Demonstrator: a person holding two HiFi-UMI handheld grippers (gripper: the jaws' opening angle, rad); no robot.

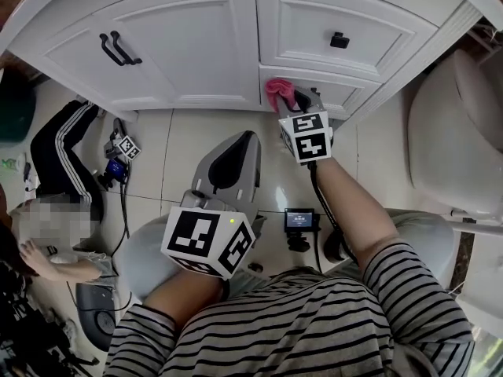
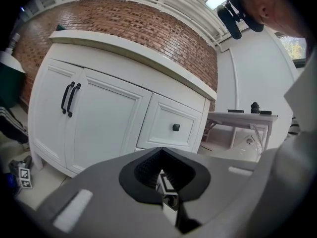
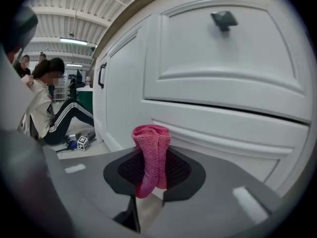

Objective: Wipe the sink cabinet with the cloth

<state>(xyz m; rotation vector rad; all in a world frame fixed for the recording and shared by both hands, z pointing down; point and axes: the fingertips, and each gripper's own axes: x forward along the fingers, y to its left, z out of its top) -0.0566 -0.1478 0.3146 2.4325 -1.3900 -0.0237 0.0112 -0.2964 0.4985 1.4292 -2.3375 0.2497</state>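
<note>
One cloth [image 3: 151, 155], seemingly soft and light, sits clamped at its bunched middle in the right gripper [image 3: 150, 185]'s jaws; left gripper [image 2: 166, 182]'s jaws together.

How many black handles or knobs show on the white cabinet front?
3. A bar pull and a second bar pull side by side on the left doors; a square knob on the upper right drawer. Another may hide behind the pink cloth at the lower drawer.
</note>
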